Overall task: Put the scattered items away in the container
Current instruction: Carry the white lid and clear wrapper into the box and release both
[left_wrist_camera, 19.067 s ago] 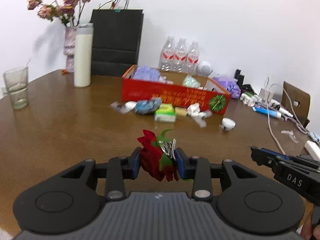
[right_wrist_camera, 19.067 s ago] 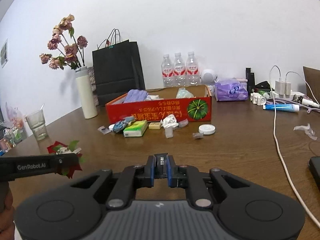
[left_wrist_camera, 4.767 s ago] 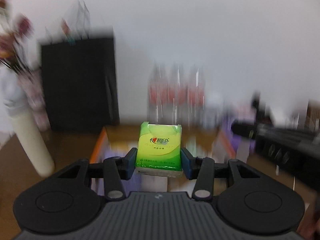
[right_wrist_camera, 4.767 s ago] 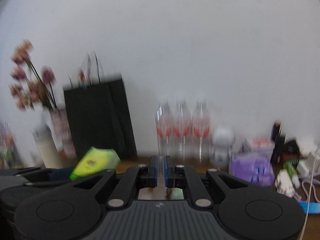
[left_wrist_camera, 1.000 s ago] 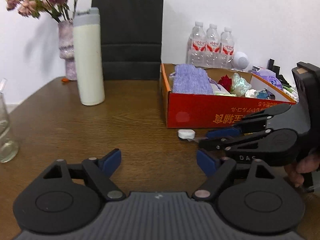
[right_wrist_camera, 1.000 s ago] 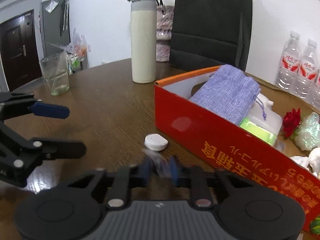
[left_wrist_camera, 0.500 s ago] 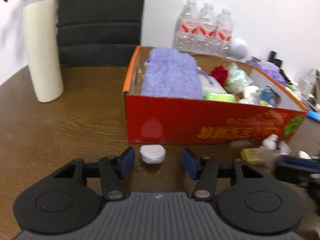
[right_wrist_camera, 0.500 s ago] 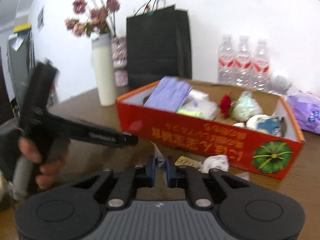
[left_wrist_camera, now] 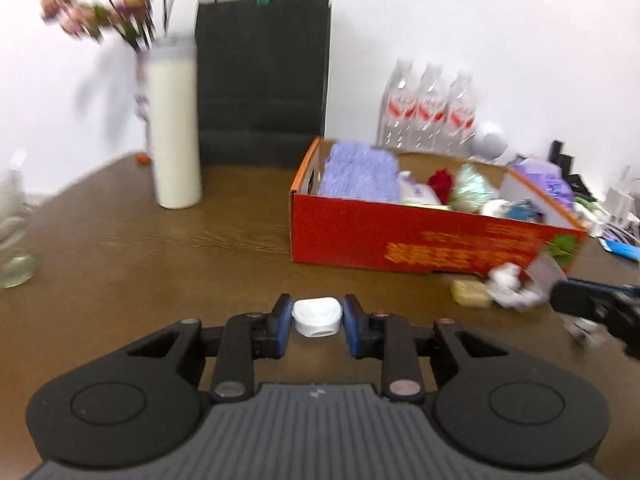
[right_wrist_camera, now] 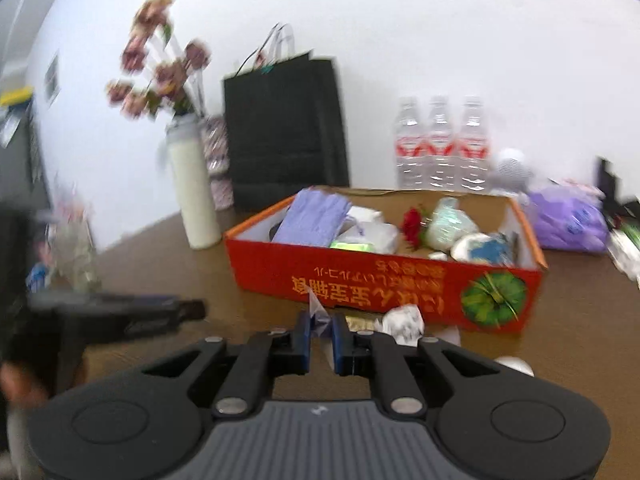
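My left claw (left_wrist_camera: pixel 317 317) was wide a sec ago; now its jaws are closing w/ the white cap (left_wrist_camera: pixel 317 316) between them. Right claw (right_wrist_camera: pixel 319 332) is pinched on a clear wrapper (right_wrist_camera: pixel 317 312), off the table. Both go next into the red box (left_wrist_camera: pixel 420 240), mid-table.

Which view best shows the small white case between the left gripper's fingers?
The left wrist view: the white case sits centred between the closing left gripper pads, its whole top visible. In the right wrist view that gripper shows only side-on and blurred, and the case cannot be made out.
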Available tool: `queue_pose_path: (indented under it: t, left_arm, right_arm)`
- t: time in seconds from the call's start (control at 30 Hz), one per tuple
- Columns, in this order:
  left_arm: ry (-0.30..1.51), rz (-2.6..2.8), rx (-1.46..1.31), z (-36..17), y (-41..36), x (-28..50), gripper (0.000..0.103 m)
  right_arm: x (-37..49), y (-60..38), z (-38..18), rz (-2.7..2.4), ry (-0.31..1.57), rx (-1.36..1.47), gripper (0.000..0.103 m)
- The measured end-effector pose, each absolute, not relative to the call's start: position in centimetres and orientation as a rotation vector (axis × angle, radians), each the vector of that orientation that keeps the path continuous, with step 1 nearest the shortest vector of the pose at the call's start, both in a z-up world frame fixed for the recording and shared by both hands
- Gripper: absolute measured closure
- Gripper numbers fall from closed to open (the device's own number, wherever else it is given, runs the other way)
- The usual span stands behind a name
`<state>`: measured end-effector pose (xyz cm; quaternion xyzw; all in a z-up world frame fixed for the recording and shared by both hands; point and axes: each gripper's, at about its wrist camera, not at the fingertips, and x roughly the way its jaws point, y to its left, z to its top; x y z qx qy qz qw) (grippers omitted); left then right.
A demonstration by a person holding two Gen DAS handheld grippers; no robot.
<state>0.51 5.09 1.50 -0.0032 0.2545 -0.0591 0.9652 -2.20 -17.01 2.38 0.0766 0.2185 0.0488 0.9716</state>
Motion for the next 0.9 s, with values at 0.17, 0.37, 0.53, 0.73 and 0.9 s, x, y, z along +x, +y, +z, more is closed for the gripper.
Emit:
queue_pose_path:
  t: [0.17, 0.37, 0.53, 0.73, 0.9]
  left_arm:
    - [0.42, -0.131, 0.011, 1.6, 4.3, -8.9, 0.076]
    - [0.325, -0.148, 0.017, 1.1, 3.2, -15.4, 0.076]
    - [0.283, -0.149, 0.003, 1.7, 3.2, -17.3, 0.076]
    - [0.152, -0.102, 0.005, 2.5, 3.3, -19.7, 0.076]
    - [0.119, -0.091, 0.036, 2.7, 2.9, -20.5, 0.076]
  right_arm:
    - [-8.9, -15.3, 1.2, 0.024, 0.437, 0.183, 0.093]
    - [-15.3, -14.2, 0.3, -0.035, 0.412, 0.2, 0.093]
    - [-17.4, -13.8, 0.6, -0.068, 0.376, 0.185, 0.093]
    - [-19.0, -13.0, 1.4, -0.103, 0.284, 0.161, 0.093]
    - [-19.5, -12.6, 1.7, -0.113, 0.259, 0.152, 0.093]
